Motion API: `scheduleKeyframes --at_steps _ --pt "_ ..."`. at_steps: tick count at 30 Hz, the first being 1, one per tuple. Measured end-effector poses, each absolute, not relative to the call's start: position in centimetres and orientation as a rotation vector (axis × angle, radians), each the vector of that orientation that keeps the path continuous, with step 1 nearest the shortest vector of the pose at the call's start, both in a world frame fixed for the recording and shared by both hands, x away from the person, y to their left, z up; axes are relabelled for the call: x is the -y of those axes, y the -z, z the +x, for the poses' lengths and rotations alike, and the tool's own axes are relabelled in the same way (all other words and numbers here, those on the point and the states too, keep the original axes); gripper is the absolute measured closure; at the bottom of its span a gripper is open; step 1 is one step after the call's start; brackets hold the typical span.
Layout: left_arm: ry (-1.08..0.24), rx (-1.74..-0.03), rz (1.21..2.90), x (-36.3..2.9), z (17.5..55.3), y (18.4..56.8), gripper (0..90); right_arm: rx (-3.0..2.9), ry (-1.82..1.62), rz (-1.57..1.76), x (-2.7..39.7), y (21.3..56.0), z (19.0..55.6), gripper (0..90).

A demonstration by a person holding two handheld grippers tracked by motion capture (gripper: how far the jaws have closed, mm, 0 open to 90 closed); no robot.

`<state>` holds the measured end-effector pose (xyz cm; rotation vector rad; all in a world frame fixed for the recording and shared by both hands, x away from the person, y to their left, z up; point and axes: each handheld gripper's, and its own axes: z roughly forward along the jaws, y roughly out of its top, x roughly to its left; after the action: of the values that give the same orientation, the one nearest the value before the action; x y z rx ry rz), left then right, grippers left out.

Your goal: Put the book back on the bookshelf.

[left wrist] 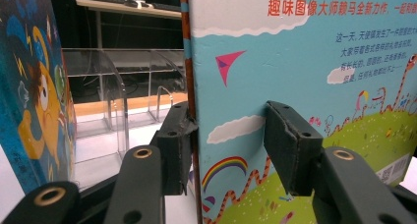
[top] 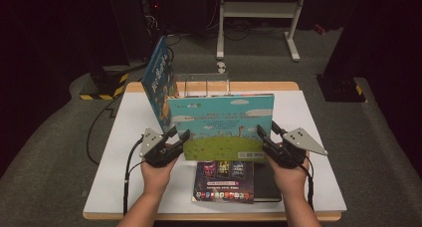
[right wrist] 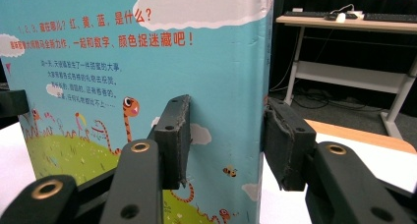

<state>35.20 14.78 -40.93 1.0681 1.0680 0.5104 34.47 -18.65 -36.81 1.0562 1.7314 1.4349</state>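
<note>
Picture book held upright above the bench, one tool at each side edge.
Left tool pinches the spine edge; right tool pinches the opposite edge.

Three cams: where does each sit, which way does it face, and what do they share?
High view: above the person's side, looking forward and down on the white table; both forearms enter from below.
Left gripper view: rides the left gripper, jaws straddling the picture book edge.
Right gripper view: rides the right gripper, at the book's opposite edge.
Shared: the upright book.
</note>
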Motion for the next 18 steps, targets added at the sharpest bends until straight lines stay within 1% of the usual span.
scheduleKeyframes --at_steps 11,18 --pt "-0.517 -1.059 1.057 -14.5 36.2 40.7 54.4 -1.723 -1.434 1.046 18.8 36.4 35.2 55.5" --pt "-0.525 -1.064 1.070 -14.8 37.4 40.6 54.3 -1.721 -1.437 1.046 18.5 36.0 36.4 55.6"
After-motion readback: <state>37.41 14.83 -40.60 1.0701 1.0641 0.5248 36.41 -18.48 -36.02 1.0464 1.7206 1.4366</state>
